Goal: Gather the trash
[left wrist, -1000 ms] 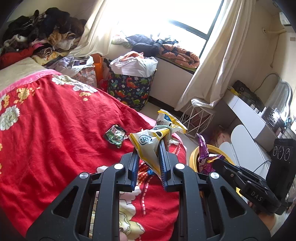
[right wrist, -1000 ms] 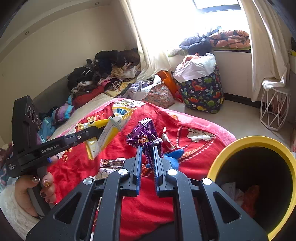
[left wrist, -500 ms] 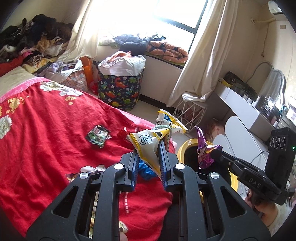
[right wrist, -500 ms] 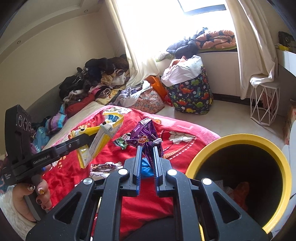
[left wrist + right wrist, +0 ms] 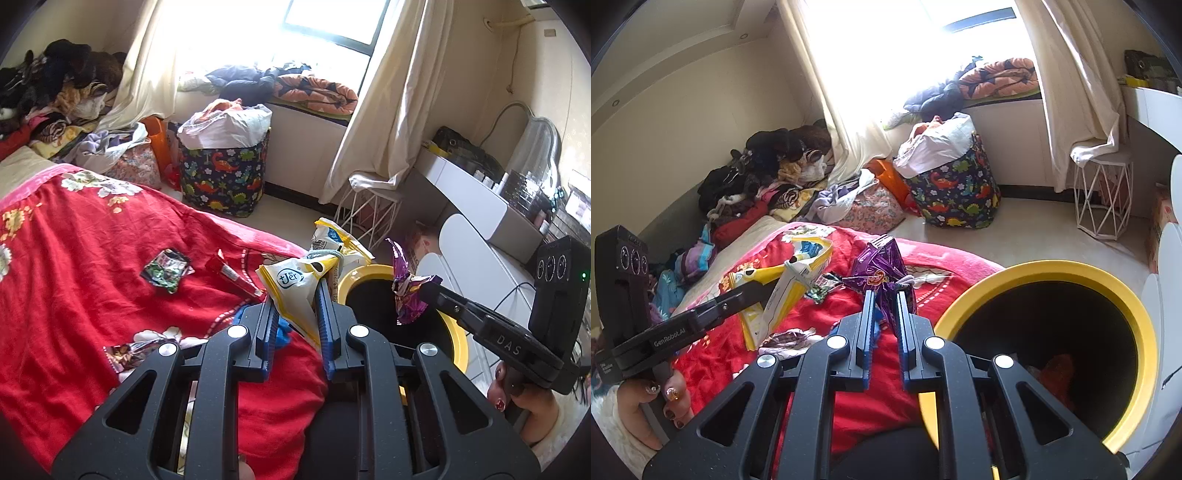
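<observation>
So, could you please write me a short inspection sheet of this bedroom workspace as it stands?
Surface: red floral blanket on the bed.
Job's things: yellow snack bag and purple wrapper both held; yellow-rimmed bin beside the bed with some trash inside; green wrapper, red wrapper and another wrapper lie on the blanket.
Clutter: clothes pile, dinosaur-print basket.
Grippers: left gripper shut on the bag, right gripper shut on the wrapper.
Cables: one at the white desk.
Surroundings: curtains, bright window.
</observation>
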Available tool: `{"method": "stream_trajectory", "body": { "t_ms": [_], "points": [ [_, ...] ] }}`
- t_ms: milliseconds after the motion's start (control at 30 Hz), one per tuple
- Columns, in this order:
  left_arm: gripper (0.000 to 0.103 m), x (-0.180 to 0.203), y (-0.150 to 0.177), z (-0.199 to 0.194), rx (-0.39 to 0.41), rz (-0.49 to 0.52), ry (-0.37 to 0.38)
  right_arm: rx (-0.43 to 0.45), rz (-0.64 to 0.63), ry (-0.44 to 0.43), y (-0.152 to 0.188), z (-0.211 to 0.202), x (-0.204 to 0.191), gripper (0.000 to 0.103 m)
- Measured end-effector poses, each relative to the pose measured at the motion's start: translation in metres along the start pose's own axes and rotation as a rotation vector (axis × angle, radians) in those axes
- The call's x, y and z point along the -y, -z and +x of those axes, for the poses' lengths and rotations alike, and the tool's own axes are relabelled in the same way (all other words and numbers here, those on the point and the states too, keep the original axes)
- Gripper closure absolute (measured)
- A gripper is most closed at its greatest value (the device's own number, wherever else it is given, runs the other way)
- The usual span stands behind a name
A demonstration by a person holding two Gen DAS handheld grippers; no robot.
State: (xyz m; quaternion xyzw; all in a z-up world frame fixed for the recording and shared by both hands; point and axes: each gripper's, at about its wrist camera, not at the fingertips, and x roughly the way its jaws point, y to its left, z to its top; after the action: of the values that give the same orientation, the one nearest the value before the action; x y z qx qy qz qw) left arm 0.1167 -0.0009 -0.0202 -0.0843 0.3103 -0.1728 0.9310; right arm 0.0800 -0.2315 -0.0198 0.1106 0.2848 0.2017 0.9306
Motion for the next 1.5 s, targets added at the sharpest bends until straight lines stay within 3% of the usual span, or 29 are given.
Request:
{"method": "stream_trajectory", "body": {
  "t_ms": [1500],
  "points": [
    [0.089,0.078,0.023,0.035,-0.084,0.136,0.094,0.052,0.175,0.165,0.012,-0.039,0.075,0.092]
  ]
}}
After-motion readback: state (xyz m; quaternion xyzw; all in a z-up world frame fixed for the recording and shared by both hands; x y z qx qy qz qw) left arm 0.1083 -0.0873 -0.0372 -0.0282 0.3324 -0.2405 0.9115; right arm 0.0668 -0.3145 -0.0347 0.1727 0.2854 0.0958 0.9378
